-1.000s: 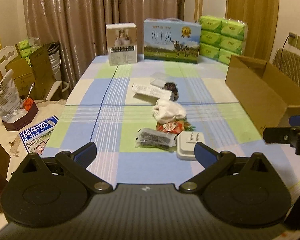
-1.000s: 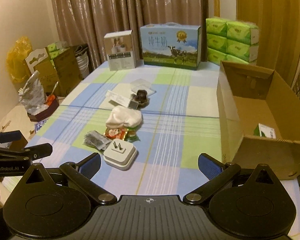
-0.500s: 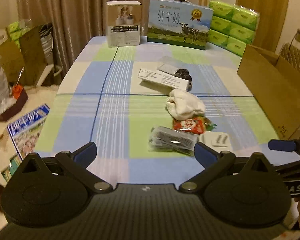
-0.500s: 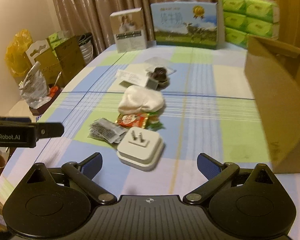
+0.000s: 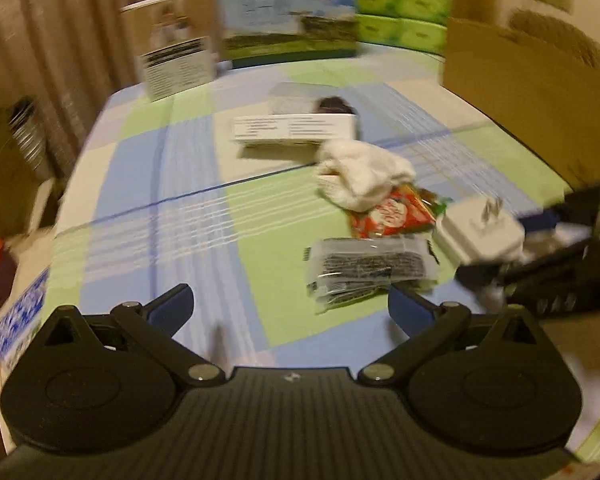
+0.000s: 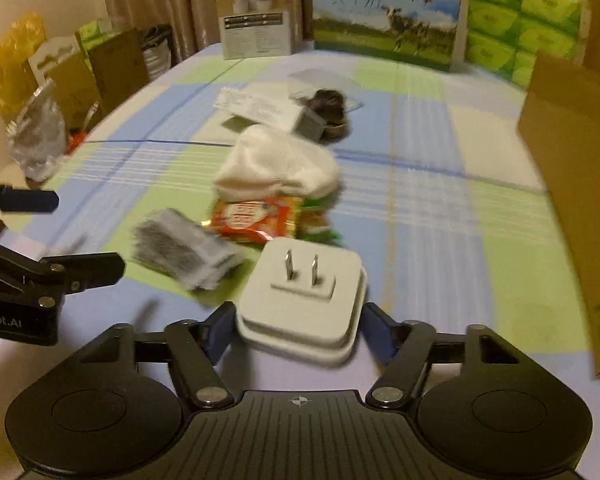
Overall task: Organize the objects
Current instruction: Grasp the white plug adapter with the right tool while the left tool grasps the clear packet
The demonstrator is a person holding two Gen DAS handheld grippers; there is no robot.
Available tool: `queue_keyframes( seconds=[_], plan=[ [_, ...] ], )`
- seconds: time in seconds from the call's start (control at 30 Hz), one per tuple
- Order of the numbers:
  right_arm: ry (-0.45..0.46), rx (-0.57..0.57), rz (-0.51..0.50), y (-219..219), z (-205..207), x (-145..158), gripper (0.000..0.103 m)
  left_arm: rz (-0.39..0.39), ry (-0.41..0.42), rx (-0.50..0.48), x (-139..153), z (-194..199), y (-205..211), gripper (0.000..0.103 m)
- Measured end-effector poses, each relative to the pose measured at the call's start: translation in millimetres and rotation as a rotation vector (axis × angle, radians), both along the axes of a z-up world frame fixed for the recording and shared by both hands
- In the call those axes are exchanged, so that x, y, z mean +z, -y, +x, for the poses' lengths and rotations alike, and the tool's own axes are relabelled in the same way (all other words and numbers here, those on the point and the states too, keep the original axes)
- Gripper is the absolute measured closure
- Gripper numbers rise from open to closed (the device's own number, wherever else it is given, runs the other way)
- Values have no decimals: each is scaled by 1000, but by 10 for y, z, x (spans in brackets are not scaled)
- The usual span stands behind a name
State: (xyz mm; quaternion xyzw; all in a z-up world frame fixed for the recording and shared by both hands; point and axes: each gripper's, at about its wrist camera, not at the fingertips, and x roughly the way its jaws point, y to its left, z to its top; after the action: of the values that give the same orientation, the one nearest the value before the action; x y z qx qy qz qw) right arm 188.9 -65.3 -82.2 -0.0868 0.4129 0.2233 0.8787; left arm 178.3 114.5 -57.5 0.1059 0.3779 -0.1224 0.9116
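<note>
We see both views in dim, warm yellowish room light, with no glare and only soft shadows under things on the tabletop. Motion blur smears the left wrist view most: print on the milk carton behind the tabletop is unreadable there, while on the right wrist view it stays legible. The white plug adapter looks fairly sharp. Fisheye bending curves the tabletop edges; the light source is perhaps overhead.
</note>
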Motion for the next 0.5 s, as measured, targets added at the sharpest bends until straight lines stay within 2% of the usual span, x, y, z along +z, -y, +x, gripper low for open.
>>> queue_keyframes(
  seconds=[0.17, 0.23, 0.3, 0.37, 0.47, 0.5],
  plan=[
    [-8, -25, -38, 287, 64, 20, 39, 72, 35, -212, -103, 149, 197, 4],
    [-14, -39, -38, 388, 82, 31, 39, 95, 30, -285, -145, 235, 300, 8],
    [-21, -54, -34, 471, 96, 39, 39, 98, 2, -353, -215, 336, 374, 10],
    [-23, -61, -33, 519, 93, 49, 39, 77, -12, -380, -242, 418, 397, 13],
    [-26, -69, -30, 581, 91, 53, 39, 39, -78, -379, -210, 448, 407, 36],
    [-24, -72, -30, 603, 80, 54, 39, 52, -90, -357, -188, 417, 428, 45]
  ],
)
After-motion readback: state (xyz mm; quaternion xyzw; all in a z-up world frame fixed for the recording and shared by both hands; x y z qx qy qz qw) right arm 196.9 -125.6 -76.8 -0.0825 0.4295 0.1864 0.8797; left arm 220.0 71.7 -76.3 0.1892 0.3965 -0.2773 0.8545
